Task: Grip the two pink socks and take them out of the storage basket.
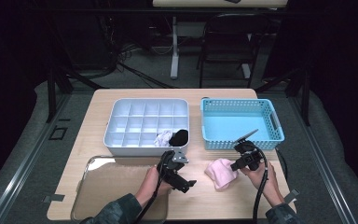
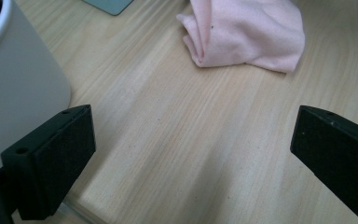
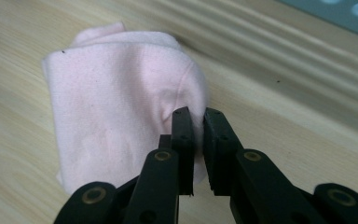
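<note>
A folded pink cloth (image 1: 220, 172) lies on the wooden table near the front right. My right gripper (image 1: 235, 165) reaches it from the right, and in the right gripper view its jaws (image 3: 198, 114) are shut on a pinched fold at the edge of the pink cloth (image 3: 116, 98). My left gripper (image 1: 187, 184) hovers left of the cloth with its jaws wide open. In the left gripper view the left gripper (image 2: 193, 140) has only bare table between its jaws, and the pink cloth (image 2: 247, 35) lies farther ahead.
A white compartment tray (image 1: 116, 140) stands at the middle back, with a white bundle (image 1: 163, 138) and a black bundle (image 1: 179, 136) in its front cells. A blue basket (image 1: 242, 142) stands to its right. A clear flat lid (image 1: 107, 186) lies front left. The tray's wall (image 2: 18, 93) is close to my left jaw.
</note>
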